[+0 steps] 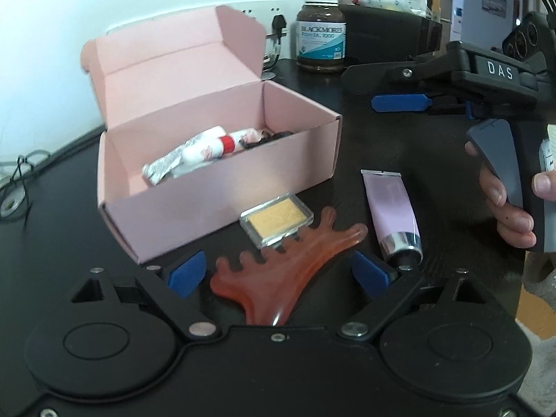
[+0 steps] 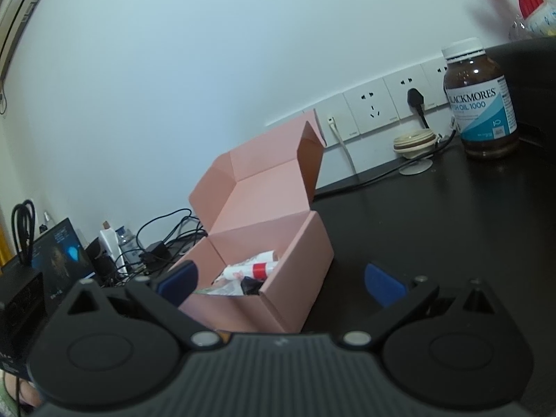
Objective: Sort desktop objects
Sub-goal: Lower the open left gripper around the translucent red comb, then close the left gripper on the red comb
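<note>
L gripper (image 1: 276,274) jaws wide, straddling orange comb (image 1: 288,264) just in front of pink box (image 1: 222,187); R gripper (image 2: 281,283) spread, empty, by box; risk: flat slick comb skids, knocks compact (image 1: 276,220) or lilac tube (image 1: 392,208).

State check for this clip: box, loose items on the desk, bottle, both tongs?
Pink box: lid open, items inside.
Comb: flat on desk, between left tongs' fingers.
Compact: closed, beside box.
Lilac tube: capped, lying down.
Bottle: upright, capped.
Left tongs: open.
Right tongs: open, empty.
</note>
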The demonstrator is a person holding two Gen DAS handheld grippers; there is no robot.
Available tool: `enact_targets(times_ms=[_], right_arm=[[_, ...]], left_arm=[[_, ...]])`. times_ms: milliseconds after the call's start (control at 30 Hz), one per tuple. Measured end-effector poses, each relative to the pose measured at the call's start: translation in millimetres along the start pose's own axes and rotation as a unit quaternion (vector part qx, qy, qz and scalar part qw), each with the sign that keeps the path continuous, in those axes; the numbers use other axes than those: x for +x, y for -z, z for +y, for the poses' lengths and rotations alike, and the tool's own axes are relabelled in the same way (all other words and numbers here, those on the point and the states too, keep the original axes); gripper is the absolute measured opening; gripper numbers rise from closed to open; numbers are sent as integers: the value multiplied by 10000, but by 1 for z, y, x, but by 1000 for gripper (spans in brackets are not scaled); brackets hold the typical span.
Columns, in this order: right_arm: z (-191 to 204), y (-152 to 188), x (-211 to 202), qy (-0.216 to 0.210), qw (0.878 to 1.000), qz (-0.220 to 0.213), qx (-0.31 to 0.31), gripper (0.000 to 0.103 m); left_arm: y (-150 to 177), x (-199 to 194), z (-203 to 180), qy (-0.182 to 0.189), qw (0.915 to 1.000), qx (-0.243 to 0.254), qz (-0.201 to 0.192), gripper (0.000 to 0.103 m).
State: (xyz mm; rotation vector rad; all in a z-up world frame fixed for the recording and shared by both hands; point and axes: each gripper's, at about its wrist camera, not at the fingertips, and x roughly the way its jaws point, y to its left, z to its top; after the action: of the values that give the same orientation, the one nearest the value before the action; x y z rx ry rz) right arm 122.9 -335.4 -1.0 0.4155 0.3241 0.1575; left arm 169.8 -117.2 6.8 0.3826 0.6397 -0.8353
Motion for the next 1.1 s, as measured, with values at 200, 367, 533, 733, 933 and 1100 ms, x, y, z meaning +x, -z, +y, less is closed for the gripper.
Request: enact_targets(times_ms=[200,367,533,733,933,1100], right_arm=[[0,0,0,-40,10000,7,-12,102],[-1,0,0,-72,10000,4,-2,102],[-1,0,1,-93,10000,23,-26,102],[-1,0,1,-101,9999,22,-42,102],[-1,0,1,-84,9999,23,-56,102],[0,0,2,-80,9999,41,-61,102]], left_arm=[[-4,7,0,33,10000,-80,32,93],[-1,3,4,41,9997,-224,96,92],[11,-10,8,-77,9992,-382,11,86],[21,-25,11,-30,9991,-414,-69,56],[25,-32,14,-32,9990,-443,-109,55],[27,-37,15,-168,9991,-368,-122,55]])
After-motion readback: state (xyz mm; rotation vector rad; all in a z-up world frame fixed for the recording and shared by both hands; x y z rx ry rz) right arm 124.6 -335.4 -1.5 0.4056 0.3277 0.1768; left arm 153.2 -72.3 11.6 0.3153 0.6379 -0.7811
